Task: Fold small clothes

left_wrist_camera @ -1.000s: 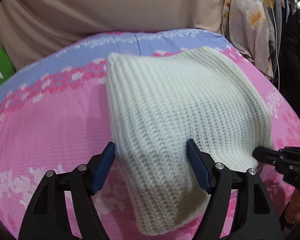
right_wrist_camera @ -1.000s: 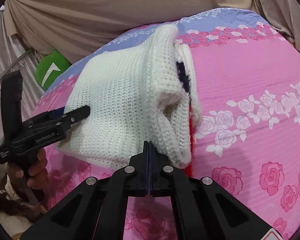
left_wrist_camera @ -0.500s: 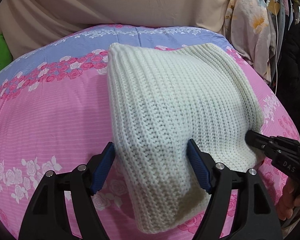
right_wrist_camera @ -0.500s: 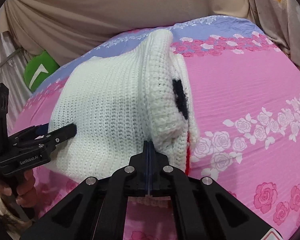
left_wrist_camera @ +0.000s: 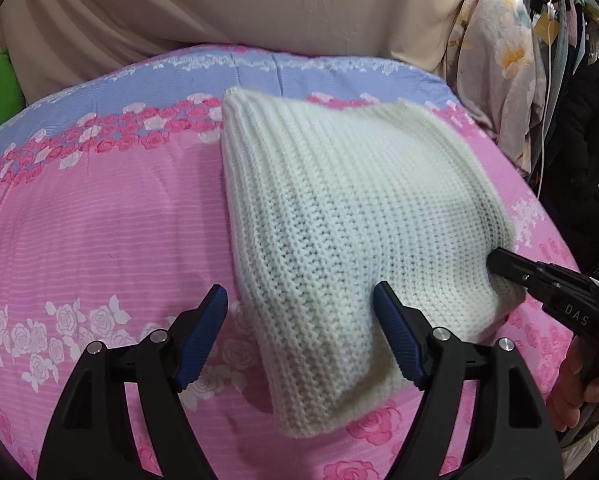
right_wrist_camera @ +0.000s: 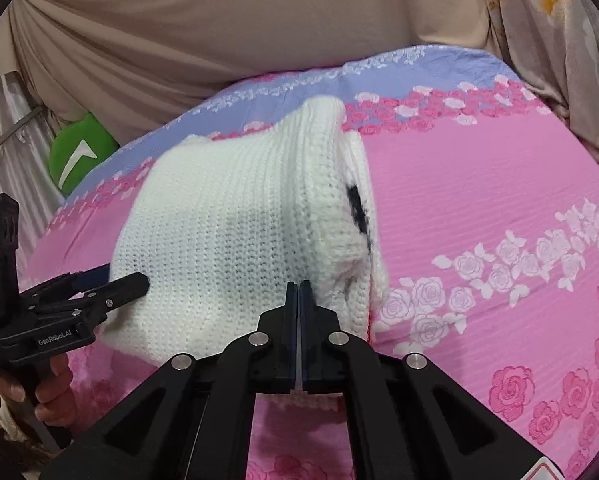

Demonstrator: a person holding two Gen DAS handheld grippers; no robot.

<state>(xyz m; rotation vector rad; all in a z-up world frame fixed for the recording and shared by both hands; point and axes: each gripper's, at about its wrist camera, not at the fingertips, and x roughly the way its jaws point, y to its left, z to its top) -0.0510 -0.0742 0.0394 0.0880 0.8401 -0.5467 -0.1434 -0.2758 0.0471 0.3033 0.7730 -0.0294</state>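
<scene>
Left wrist view shows the cream-white chunky rib-knit garment (left_wrist_camera: 339,216) lying folded on the pink rose-printed bedspread (left_wrist_camera: 91,216), its long axis running away from the camera toward the lilac band at the far edge. The left tool (left_wrist_camera: 301,336) hangs over the near left corner of the knit with its blue ribbed pads spread wide; the corner lies between them but neither pad appears to press on it, so nothing is gripped. The right tool (left_wrist_camera: 495,260) comes in from the right edge of this view with its black tip against the knit's near right side. From the right wrist view, the right tool (right_wrist_camera: 298,292) has its pads closed together with no cloth visibly pinched between them, its tip resting at the thick doubled edge where a black and red motif (right_wrist_camera: 357,208) peeks out. The left tool (right_wrist_camera: 127,280) sits at the opposite near corner. Both are about equally close to the garment's near end, so the next fold probably depends on taking that near edge. The wool looks soft, bulky and springy, likely to puff open unless pressed flat.
</scene>
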